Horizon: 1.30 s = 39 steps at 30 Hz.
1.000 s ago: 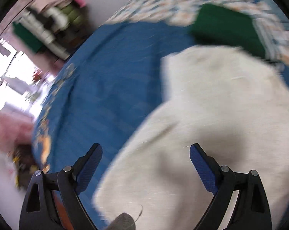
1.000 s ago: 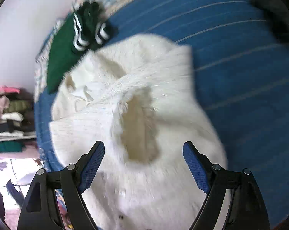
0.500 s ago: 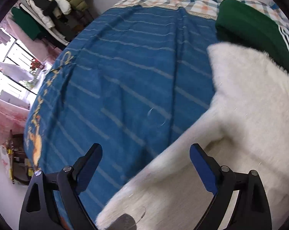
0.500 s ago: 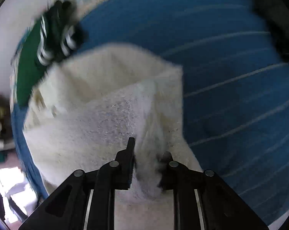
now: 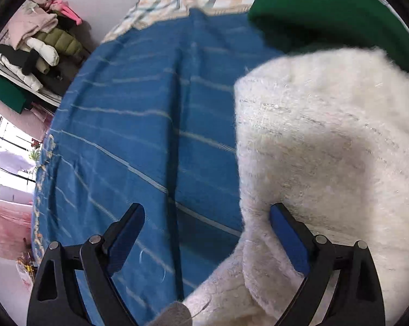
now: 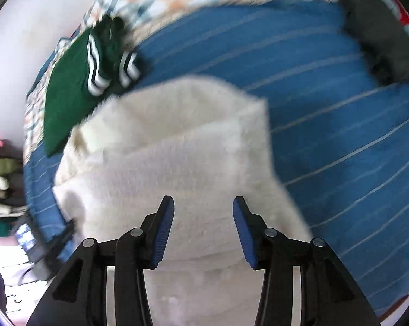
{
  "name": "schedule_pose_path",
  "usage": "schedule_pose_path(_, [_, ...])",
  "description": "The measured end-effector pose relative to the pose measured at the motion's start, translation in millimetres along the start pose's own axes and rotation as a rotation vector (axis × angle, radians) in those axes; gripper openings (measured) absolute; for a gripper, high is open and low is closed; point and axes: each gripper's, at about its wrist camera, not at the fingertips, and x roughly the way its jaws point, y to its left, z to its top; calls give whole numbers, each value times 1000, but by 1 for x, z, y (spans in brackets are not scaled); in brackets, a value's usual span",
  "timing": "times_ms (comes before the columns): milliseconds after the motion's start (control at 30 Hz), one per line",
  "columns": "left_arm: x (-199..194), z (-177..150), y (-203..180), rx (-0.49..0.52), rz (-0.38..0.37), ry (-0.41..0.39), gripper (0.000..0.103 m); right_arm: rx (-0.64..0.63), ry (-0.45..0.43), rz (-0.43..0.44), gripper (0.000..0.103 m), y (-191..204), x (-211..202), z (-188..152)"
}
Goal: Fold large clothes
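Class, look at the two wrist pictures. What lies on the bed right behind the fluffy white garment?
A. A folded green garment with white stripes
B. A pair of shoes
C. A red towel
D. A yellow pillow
A: the right wrist view shows a green garment with white stripes lying on the blue bedspread, its near edge meeting the far edge of the white garment.

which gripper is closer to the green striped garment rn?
Hard to call; probably the left. The left gripper straddles the white fluffy garment's edge, with the green garment just beyond. The right gripper hangs over the white one, the green one past its far corner.
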Motion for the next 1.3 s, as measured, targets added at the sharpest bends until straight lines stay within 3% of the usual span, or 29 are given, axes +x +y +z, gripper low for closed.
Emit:
schedule_pose_path(33, [1, -1, 5, -17, -15, 1, 103, 6, 23, 18, 26, -1, 11, 3])
schedule_pose_path(67, [0, 0, 11, -37, -38, 4, 103, 15, 58, 13, 25, -3, 27, 8])
schedule_pose_path(133, [-5, 0, 15, -48, -58, 4, 103, 34, 110, -65, 0, -18, 62, 24])
schedule_pose_path(200, [-12, -2, 19, -62, -69, 9, 103, 65, 137, -86, 0, -23, 80, 37])
schedule_pose_path(267, [-27, -8, 30, -91, -92, 11, 103, 33, 153, -103, 5, -9, 67, 41])
schedule_pose_path(333, [-46, -16, 37, -113, -114, -2, 103, -38, 116, -138, 10, 6, 37, 31])
schedule_pose_path(400, [-67, -32, 37, -115, -117, -5, 103, -85, 81, -186, 35, 6, 2, 10])
schedule_pose_path(433, [-79, -45, 36, -109, -117, -7, 103, -91, 81, -224, 57, 0, -9, -2])
schedule_pose_path(467, [-87, -55, 34, -99, -111, -6, 103, -80, 90, -277, 67, -11, -17, -17])
schedule_pose_path(533, [-100, -83, 28, -76, -98, 10, 103, -44, 145, -316, 67, -36, -20, -44])
schedule_pose_path(600, [-105, -110, 17, -54, -72, 36, 103, -2, 271, -289, 61, -67, 2, -80])
schedule_pose_path(633, [-105, -120, 12, -47, -62, 52, 103, 12, 311, -273, 19, -77, 12, -93])
schedule_pose_path(667, [-104, -133, 6, -43, -52, 71, 103, 37, 373, -239, 4, -89, 26, -113])
schedule_pose_path(767, [-101, -170, -6, -47, 24, 104, 103, 8, 378, -225, 0, -99, 31, -153])
schedule_pose_path(900, [-88, -210, -20, -53, 164, 142, 103, 39, 535, -171, 0, -125, 53, -197])
schedule_pose_path(1033, [-82, -226, -37, -34, 228, 102, 103, -80, 521, -44, 3, -103, 29, -168])
schedule_pose_path(1100, [-82, -227, -45, -23, 276, 76, 103, -140, 487, 19, 22, -91, 14, -146])
schedule_pose_path(1133, [-82, -228, -47, -31, 289, 70, 103, -168, 471, 28, 40, -85, 12, -134])
schedule_pose_path(1167, [-82, -228, -48, -45, 304, 64, 103, -179, 458, 37, 51, -81, 15, -123])
schedule_pose_path(1267, [-83, -229, -49, -114, 330, 52, 103, -140, 478, 79, 50, -76, 43, -109])
schedule_pose_path(1300, [-85, -233, -50, -132, 336, 46, 103, -137, 503, 94, 42, -79, 57, -115])
